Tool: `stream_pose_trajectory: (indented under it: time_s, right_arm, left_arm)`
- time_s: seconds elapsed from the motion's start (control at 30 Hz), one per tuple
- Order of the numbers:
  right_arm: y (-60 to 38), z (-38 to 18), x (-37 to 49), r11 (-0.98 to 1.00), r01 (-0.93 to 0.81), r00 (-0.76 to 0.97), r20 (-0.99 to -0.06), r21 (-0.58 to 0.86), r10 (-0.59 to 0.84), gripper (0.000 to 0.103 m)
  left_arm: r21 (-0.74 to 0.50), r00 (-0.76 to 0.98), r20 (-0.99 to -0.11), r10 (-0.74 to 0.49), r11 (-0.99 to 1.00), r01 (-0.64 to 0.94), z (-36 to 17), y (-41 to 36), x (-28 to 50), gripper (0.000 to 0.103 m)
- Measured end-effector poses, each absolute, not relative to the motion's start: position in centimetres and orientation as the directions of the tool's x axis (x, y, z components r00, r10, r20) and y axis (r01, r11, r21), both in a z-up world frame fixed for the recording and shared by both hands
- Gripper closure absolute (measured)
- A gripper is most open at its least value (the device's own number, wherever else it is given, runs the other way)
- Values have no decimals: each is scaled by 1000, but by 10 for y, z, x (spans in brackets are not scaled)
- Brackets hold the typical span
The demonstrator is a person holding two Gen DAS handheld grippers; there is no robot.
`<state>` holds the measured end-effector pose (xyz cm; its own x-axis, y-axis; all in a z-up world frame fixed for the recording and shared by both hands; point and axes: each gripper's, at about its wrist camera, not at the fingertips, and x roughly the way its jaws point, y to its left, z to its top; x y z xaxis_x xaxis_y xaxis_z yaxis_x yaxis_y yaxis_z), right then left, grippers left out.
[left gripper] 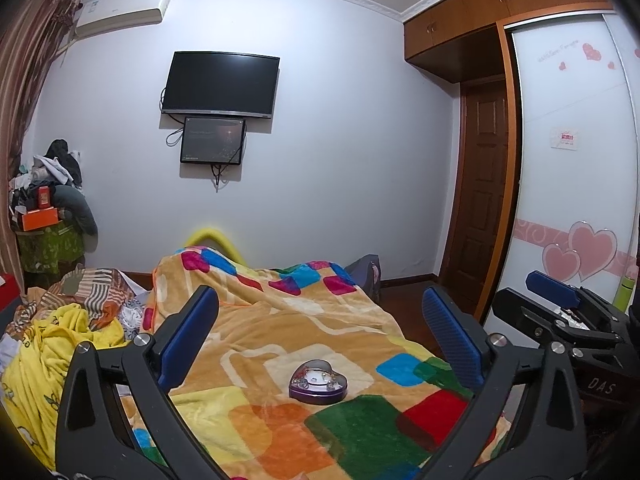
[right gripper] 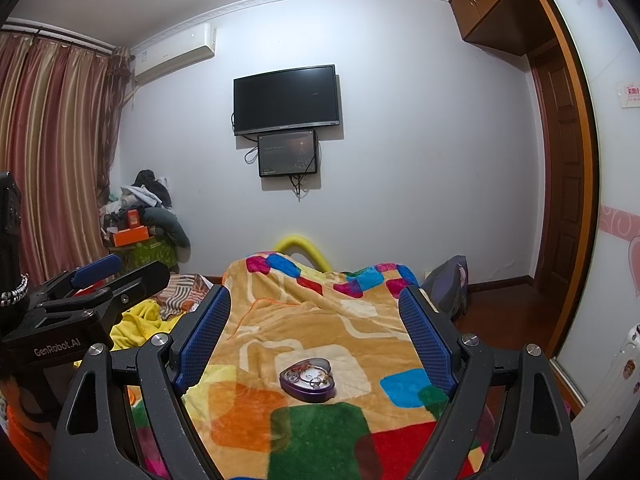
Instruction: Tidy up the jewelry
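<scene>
Two grippers, both held above the bed. Left gripper: fingers spread wide, nothing between them. Right gripper: same. Heart-shaped purple tin, lidless, jewelry inside, rests on patchwork blanket at 6 o'clock, below both grippers.

A tin sits on the blanket spread over the bed, with jewelry lying inside it. The left gripper and the right gripper hang side by side above the near end of the bed, the tin before them both. Crumpled bedding lies left of the blanket. On the far wall a TV hangs above a smaller screen. A clothes pile stands in the far left corner; the wardrobe runs along the right.
</scene>
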<state>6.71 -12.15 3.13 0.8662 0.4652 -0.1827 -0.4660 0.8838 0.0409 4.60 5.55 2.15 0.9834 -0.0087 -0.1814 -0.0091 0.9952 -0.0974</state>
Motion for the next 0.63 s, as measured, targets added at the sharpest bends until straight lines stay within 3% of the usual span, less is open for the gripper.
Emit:
stream_pose_trajectory:
  time_s: [0.3,0.63]
  right_arm:
    - [-122,30,67,886,-462,868,-184,40,461,19]
    - [-122,28,70,887,-459,867,-194,47,459,19]
  left_arm:
    - [-143,980,-197,-22,990,-7,19,61,50,0]
    - [-108,979,-202,3,994,-25,15,58,52,1]
